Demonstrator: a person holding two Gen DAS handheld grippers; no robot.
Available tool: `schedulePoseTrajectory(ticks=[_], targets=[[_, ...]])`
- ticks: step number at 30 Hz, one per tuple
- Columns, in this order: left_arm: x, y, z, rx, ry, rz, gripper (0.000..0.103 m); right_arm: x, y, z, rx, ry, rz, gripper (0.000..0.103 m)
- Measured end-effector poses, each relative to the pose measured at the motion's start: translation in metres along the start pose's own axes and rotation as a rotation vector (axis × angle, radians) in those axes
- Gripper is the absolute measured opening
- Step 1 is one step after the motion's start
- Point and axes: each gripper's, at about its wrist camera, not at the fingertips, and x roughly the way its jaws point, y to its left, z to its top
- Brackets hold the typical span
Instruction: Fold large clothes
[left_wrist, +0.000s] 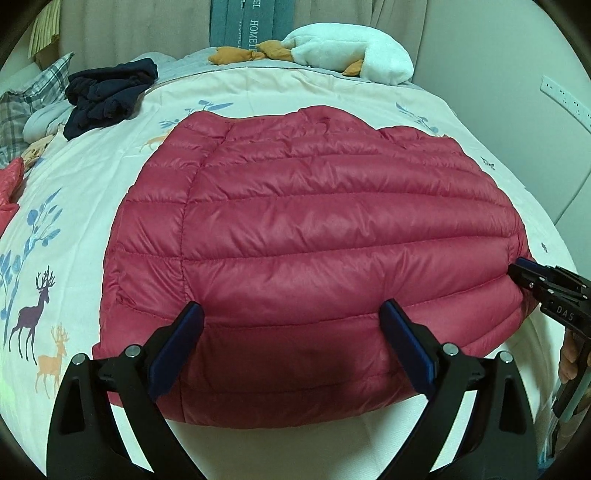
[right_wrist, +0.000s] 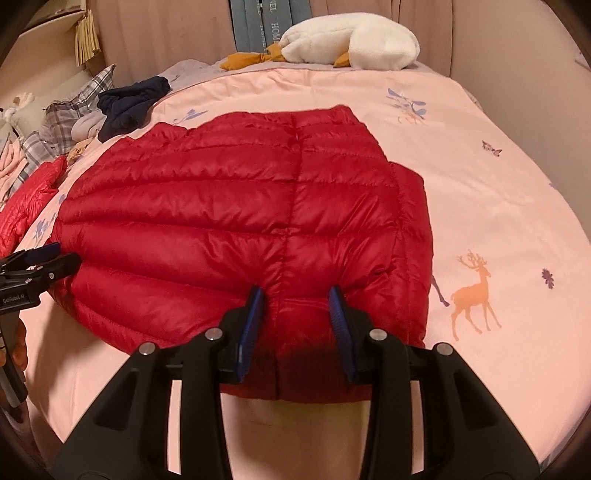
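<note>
A red quilted down jacket (left_wrist: 314, 229) lies flat and folded on the bed, its near hem toward me. My left gripper (left_wrist: 291, 314) hovers over that hem with its jaws wide open and the fabric lying smooth between the blue pads (left_wrist: 402, 343). In the right wrist view the left gripper (right_wrist: 55, 256) sits at the jacket's (right_wrist: 229, 221) left edge. My right gripper (right_wrist: 295, 293) is shut on the near hem, with the fabric bunched and puckered between its fingers. The left wrist view shows the right gripper (left_wrist: 517, 271) biting the jacket's right edge.
The bed cover (right_wrist: 480, 206) is pale with deer and plant prints. A dark navy garment (left_wrist: 107, 96) lies crumpled at the back left beside plaid pillows (left_wrist: 22, 107). A white plush goose (left_wrist: 354, 51) rests at the head. Another red garment (right_wrist: 26, 206) lies at the left.
</note>
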Motion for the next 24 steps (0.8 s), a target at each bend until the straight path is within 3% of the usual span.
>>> schedulePoseTrajectory(ticks=[6, 18, 24], targets=[[-0.009, -0.003, -0.003, 0.006, -0.005, 0.013, 0.097, -0.025, 0.005, 0.003, 0.012, -0.091, 0.064, 0.039], [-0.01, -0.014, -0.02, 0.039, 0.008, 0.052, 0.097, -0.004, 0.019, -0.009, -0.045, 0.008, 0.024, 0.04], [-0.014, -0.011, -0.022, 0.034, 0.011, 0.051, 0.097, -0.029, 0.019, -0.005, -0.041, -0.064, 0.044, 0.041]])
